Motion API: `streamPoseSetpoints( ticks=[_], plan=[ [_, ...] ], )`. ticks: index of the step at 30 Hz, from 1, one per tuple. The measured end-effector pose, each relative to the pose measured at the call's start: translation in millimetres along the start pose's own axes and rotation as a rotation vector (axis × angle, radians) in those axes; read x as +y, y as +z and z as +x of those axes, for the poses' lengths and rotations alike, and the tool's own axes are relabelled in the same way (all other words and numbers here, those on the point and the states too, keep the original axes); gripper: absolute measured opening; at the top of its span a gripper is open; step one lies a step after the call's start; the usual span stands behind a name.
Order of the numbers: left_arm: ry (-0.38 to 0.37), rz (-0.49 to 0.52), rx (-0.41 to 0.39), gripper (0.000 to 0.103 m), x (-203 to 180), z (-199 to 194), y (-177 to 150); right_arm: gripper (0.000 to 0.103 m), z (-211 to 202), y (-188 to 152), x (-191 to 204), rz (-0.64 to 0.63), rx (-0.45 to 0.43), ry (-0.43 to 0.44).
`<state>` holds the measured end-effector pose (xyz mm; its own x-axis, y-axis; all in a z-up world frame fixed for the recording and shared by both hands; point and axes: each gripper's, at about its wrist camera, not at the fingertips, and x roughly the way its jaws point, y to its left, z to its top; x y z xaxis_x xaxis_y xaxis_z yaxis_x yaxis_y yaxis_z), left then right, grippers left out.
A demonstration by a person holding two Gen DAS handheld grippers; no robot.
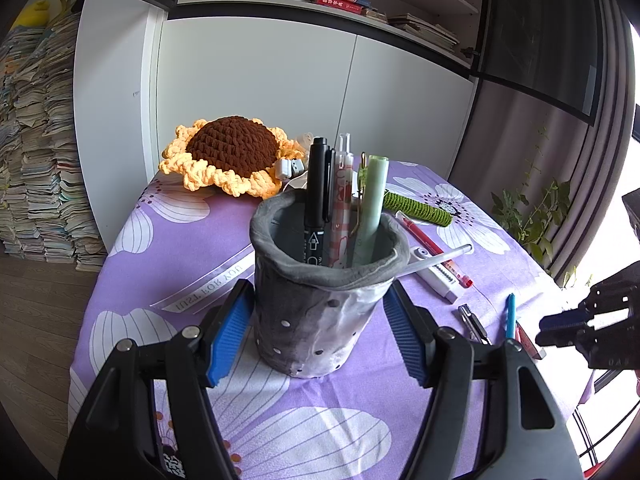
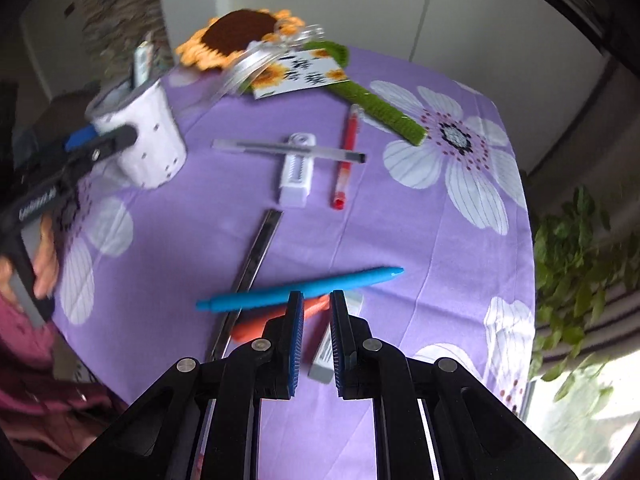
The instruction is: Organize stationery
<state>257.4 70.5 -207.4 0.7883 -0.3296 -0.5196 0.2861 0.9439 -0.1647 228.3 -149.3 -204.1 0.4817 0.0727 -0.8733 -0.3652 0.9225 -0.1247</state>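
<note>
Left gripper [image 1: 320, 320]: my jaws stand wide apart, 1 blue pad on each side of the grey soft fabric pen holder [image 1: 320, 308]; I cannot tell if they touch it.
Holder contents: black marker [image 1: 316, 196], checked pen [image 1: 342, 204], pale green pen [image 1: 372, 200], all upright.
Right gripper [image 2: 316, 300]: my jaws are narrowly apart, gripping nothing, just above the blue plastic pen [image 2: 300, 290].
Blue pen location: flat on the purple floral tablecloth [image 2: 400, 220], crossing a black metal ruler [image 2: 248, 272].
Also loose: red pen [image 2: 346, 160], white correction tape [image 2: 296, 172].
</note>
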Motion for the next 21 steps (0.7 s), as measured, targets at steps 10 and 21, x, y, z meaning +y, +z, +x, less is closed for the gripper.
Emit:
streamPoseSetpoints(
  ticks=[10, 21],
  plan=[
    [-0.003, -0.006, 0.002, 0.067, -0.5, -0.8, -1.0, 0.012, -1.5, -6.4, 46.6, -0.226, 0.024, 0.094],
    [-0.003, -0.007, 0.002, 0.067, -0.7, -1.3, -1.3, 0.036, 15.3, 5.9, 64.5, -0.398, 0.025, -0.023]
  ],
)
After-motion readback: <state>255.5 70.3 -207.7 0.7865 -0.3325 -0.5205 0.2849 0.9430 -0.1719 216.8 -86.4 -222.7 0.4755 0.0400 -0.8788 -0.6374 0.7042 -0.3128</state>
